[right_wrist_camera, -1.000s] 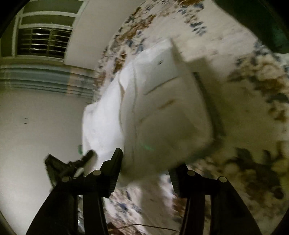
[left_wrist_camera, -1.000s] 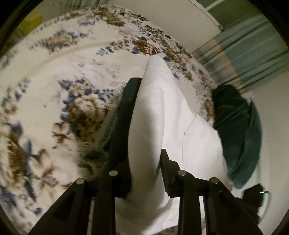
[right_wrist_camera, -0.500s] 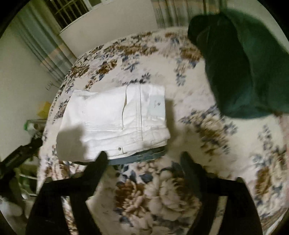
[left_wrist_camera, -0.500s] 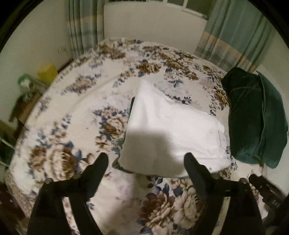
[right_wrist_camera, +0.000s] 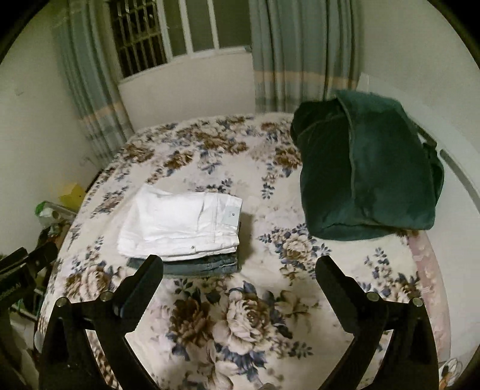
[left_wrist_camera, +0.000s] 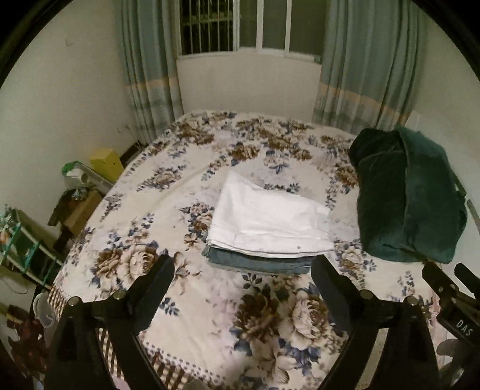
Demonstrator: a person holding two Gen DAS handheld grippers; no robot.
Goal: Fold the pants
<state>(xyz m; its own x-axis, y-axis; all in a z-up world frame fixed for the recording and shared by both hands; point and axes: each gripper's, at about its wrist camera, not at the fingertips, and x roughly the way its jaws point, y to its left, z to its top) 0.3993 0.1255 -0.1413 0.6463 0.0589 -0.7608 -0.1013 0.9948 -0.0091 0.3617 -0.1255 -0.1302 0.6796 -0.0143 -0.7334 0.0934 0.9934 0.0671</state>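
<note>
Folded white pants (left_wrist_camera: pixel 264 223) lie on top of folded blue jeans (left_wrist_camera: pixel 255 262) in the middle of a bed with a floral cover (left_wrist_camera: pixel 156 210). The same stack shows in the right wrist view, white pants (right_wrist_camera: pixel 180 225) over jeans (right_wrist_camera: pixel 204 265). My left gripper (left_wrist_camera: pixel 241 270) is open and empty, held back above the bed's near side. My right gripper (right_wrist_camera: pixel 240 271) is open and empty too, just right of the stack and nearer than it. The right gripper's body (left_wrist_camera: pixel 450 294) shows at the left view's right edge.
A dark green folded blanket (left_wrist_camera: pixel 408 198) lies at the bed's right side, also in the right wrist view (right_wrist_camera: pixel 366 168). Curtains (left_wrist_camera: pixel 150 60) and a barred window (left_wrist_camera: pixel 210 27) stand behind. A cluttered side table (left_wrist_camera: pixel 78 198) and a yellow box (left_wrist_camera: pixel 106 160) are left of the bed.
Both grippers let go of the white pants, opened wide and pulled back and up from the bed. The pants now rest folded on the jeans.
</note>
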